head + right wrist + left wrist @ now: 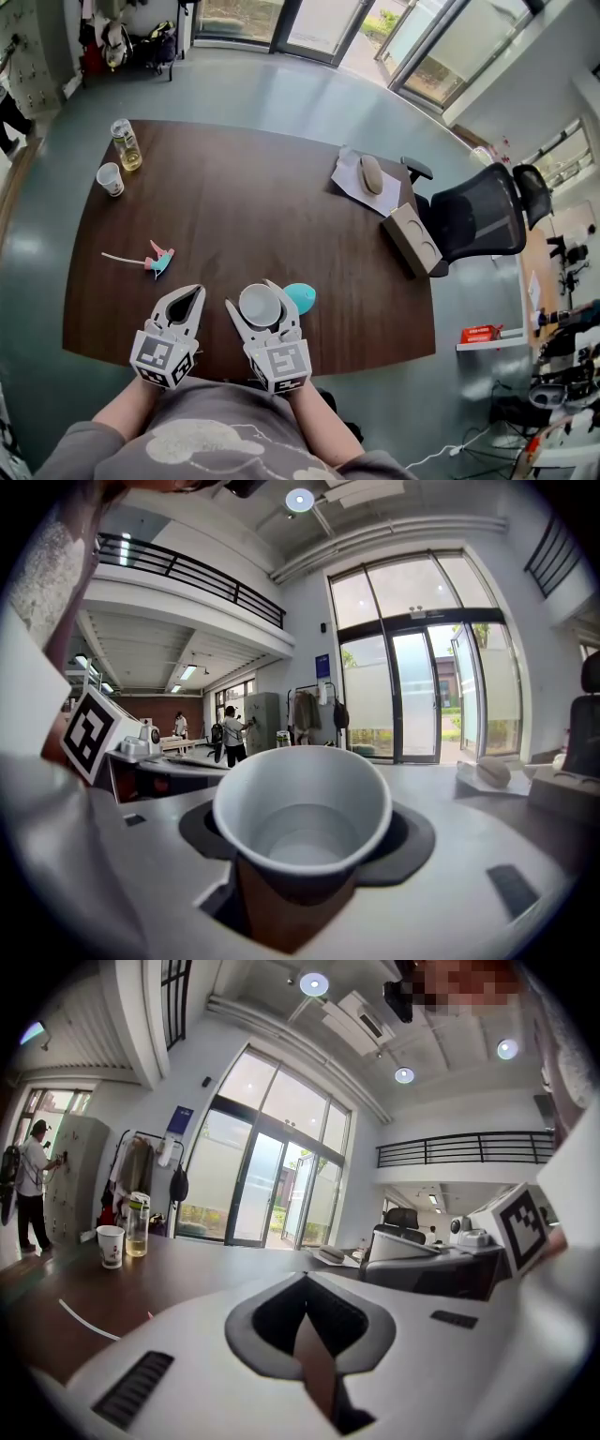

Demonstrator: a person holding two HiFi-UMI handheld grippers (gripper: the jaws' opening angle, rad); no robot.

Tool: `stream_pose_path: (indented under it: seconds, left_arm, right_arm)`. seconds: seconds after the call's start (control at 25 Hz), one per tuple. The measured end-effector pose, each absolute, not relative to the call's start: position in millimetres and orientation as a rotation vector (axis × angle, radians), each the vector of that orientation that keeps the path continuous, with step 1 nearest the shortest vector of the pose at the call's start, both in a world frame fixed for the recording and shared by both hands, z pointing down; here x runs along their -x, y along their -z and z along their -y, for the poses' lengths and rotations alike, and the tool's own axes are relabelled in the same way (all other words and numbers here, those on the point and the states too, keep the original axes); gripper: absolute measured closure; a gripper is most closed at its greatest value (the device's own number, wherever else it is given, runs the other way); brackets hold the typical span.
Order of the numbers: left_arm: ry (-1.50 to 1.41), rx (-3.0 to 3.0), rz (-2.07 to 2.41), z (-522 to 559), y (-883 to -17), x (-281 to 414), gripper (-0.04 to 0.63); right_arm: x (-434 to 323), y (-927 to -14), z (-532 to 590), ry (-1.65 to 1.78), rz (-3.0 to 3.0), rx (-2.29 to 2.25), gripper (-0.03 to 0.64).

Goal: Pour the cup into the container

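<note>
The right claw (262, 292) is closed round a white paper cup (302, 817). Its jaws stand fairly wide and press on the cup's sides, and the cup sits upright with its mouth open to the ceiling. The inside looks pale and plain; whether any clear liquid lies at the bottom I can't tell. The left claw (192, 292) is beside it and apart from it, with its tips brought together and nothing between them — only the hollow of its pads shows. Both claws hover at the near edge of the dark brown worktop (244, 206), just in front of the person.

Just beside the right claw, on its right, lies a small turquoise round thing (300, 297). Ahead of the left claw lies a little pink-and-teal item with a white stick (155, 260).

Toward the far left corner a second paper cup (110, 178) stands near a clear jar (126, 145) holding some yellowish liquid. At the far right a beige oblong object (372, 173) rests on a sheet of paper, and a cardboard box (412, 237) sits at the edge next to a black office chair (478, 216). Off beyond the worktop another person (33, 1185) stands at some lockers.
</note>
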State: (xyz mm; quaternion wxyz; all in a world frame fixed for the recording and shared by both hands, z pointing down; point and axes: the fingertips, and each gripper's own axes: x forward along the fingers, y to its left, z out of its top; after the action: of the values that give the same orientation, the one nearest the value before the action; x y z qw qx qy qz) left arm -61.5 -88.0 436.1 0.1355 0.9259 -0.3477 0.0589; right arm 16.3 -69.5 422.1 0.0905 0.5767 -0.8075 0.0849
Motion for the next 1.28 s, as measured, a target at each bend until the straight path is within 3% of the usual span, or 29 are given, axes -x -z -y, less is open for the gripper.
stream_pose_path:
  seconds: [0.72,1.28]
  left_arm:
    - [-0.166,-2.72,0.913,104.0,-447.1,69.1,0.589]
    - [-0.196,-2.672,1.105,82.5,-444.6,16.9,0.589]
  right_arm:
    - [-41.1,-390.5,70.2,-0.192,2.295,-1.901,0.316]
    - [-81.9,-380.7,38.7,-0.261,2.506,-1.721,0.316]
